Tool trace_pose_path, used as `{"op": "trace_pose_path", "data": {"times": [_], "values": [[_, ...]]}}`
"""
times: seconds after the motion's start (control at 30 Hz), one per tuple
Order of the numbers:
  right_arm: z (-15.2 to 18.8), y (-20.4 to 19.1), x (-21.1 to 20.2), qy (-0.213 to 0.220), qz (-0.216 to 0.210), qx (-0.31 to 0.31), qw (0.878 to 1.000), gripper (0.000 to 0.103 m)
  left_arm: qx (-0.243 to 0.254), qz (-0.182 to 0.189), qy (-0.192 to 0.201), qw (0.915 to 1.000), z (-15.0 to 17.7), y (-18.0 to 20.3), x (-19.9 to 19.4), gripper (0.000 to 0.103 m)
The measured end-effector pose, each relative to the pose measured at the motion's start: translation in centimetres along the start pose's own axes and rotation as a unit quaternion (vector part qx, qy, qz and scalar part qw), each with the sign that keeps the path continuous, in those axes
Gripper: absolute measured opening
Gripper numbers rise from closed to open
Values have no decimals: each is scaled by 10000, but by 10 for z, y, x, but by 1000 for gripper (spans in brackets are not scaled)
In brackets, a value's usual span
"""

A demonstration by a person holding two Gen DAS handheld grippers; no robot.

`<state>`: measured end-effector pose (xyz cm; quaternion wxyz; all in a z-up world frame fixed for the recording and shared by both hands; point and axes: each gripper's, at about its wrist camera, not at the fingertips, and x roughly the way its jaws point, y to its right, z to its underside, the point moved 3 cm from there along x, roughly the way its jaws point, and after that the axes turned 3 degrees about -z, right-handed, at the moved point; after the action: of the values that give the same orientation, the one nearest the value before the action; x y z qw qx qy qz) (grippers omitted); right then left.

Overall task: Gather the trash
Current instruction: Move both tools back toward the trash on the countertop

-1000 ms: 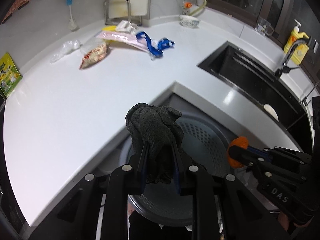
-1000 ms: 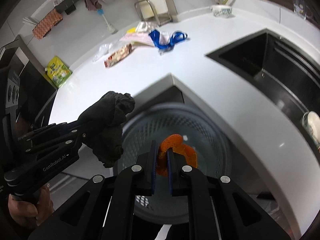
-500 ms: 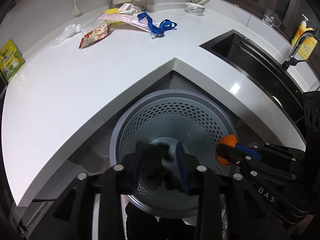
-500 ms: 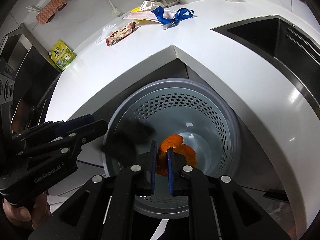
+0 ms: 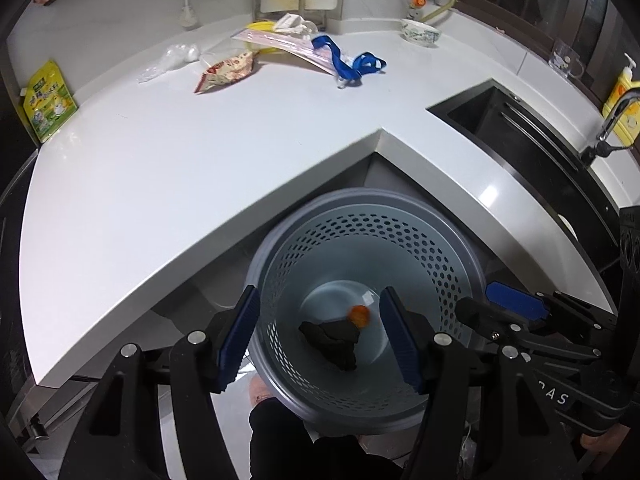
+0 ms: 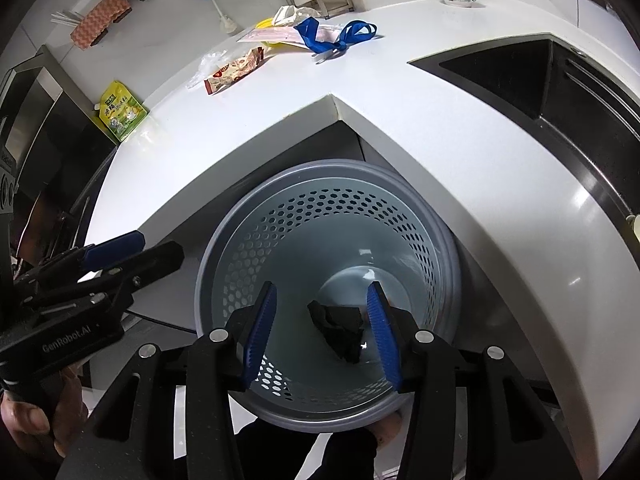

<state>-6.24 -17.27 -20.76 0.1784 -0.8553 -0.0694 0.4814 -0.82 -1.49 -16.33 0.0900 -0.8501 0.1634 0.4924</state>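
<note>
Left claw: released and opening above the bin; we see nothing between its 2 blue pads.
Right claw: also released and opening, nothing between its pads, hanging over the same bin.
Trash in bin: the black cloth lies on the bin floor, the orange scrap touching its edge.
Trash left: on the bench, a snack wrapper, clear plastic, a pink packet and a blue ribbon, all well apart from the bin.
Doing it well: we judge both claws should lift clear of the rim before swinging to the bench.
Hard to make out: from the right wrist the orange scrap hides behind a pad; the bin's outer base is cut off.
</note>
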Motion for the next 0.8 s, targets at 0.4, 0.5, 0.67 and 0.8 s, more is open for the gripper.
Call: {"op": "trace_pose_path", "data": {"times": [0.4, 0.5, 0.67, 0.8], "values": [[-12, -7, -14, 143, 25, -81, 9999, 53, -107, -66, 268, 9996, -17, -12, -24, 74], [-22, -10, -19, 249, 54, -98, 9996, 59, -138, -116, 393, 9991, -24, -19, -32, 79], [-39, -18, -25, 473, 140, -142, 9987, 64, -242, -184, 626, 9976, -38, -37, -48, 91], [-53, -26, -28, 678, 237, -217, 9972, 68, -257, -260, 807, 9961, -53, -52, -56, 94]]}}
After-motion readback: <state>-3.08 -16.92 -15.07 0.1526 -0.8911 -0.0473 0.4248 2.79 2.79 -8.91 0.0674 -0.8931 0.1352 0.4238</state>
